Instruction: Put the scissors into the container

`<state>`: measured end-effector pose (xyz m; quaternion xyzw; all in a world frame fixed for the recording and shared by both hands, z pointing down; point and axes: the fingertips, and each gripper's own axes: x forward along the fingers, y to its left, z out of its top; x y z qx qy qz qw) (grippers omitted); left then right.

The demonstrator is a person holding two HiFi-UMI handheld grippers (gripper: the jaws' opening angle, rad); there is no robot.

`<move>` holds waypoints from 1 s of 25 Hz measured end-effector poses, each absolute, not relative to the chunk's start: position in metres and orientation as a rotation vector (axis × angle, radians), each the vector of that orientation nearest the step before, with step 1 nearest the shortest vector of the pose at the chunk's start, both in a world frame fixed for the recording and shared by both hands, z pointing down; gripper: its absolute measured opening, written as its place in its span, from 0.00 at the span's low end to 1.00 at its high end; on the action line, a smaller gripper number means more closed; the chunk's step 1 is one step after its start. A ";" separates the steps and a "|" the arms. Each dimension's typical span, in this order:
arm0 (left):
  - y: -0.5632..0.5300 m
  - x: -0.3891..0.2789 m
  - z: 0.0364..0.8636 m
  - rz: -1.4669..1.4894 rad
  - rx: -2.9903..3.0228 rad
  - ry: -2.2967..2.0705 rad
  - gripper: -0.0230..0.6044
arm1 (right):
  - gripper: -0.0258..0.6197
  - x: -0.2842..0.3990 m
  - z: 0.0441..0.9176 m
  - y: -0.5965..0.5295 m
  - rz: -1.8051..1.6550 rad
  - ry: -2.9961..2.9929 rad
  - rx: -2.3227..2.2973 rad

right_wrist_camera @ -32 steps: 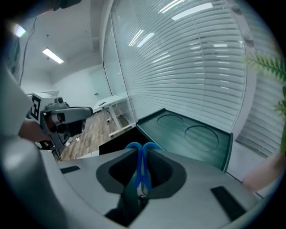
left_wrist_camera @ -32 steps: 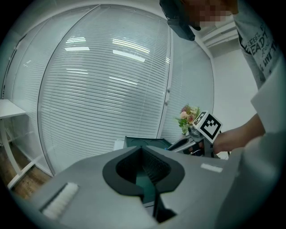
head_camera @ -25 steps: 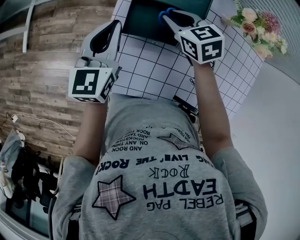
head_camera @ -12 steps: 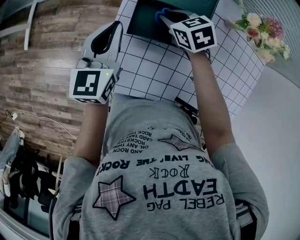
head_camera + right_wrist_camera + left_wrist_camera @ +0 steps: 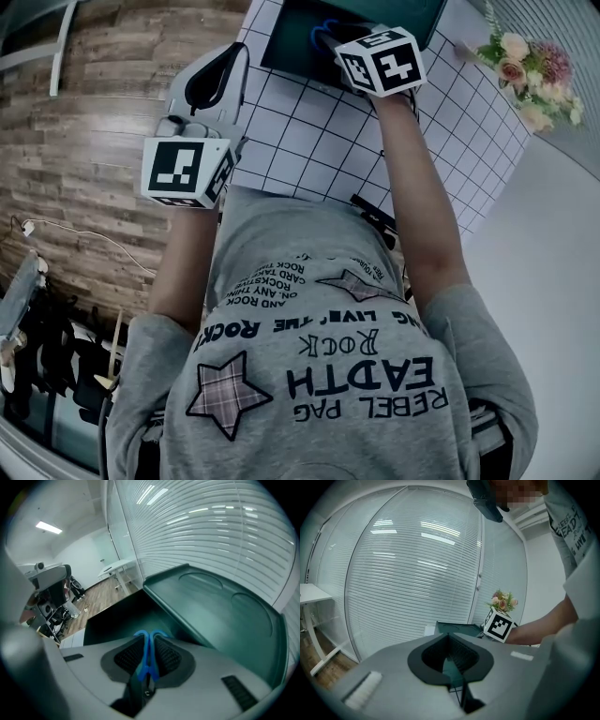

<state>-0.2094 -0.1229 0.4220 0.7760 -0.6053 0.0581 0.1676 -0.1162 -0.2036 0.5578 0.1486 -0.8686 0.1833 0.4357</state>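
The blue-handled scissors (image 5: 149, 654) are pinched between the pads of my right gripper (image 5: 149, 635), handles pointing forward. That gripper tilts steeply down over the dark green container (image 5: 117, 618), whose lid (image 5: 220, 611) stands open behind it. In the head view the right gripper (image 5: 330, 36) and the scissors' blue loops (image 5: 322, 28) sit over the container (image 5: 286, 42) at the far side of the table. My left gripper (image 5: 232, 54) hovers at the table's left edge, jaws together and empty. In its own view the left gripper (image 5: 450, 637) looks toward the container (image 5: 457, 627).
A white table with a black grid (image 5: 309, 141) bears the container. A bunch of flowers (image 5: 525, 66) stands at its far right corner. A black object (image 5: 375, 216) lies at the near edge. Wooden floor (image 5: 94, 112) is to the left, window blinds (image 5: 417, 564) beyond.
My right gripper has moved farther over the container and sunk toward it, scissors still held. The left gripper has stayed where it was.
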 end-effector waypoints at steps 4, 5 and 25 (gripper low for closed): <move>-0.122 -0.212 0.422 0.163 2.202 -1.725 0.05 | 0.16 -0.117 0.560 -0.203 0.438 -2.158 0.368; -0.122 -0.212 0.422 0.163 2.201 -1.725 0.05 | 0.16 -0.118 0.560 -0.203 0.436 -2.158 0.365; -0.125 -0.209 0.410 0.153 2.235 -1.725 0.05 | 0.17 -0.116 0.539 -0.203 0.452 -2.191 0.386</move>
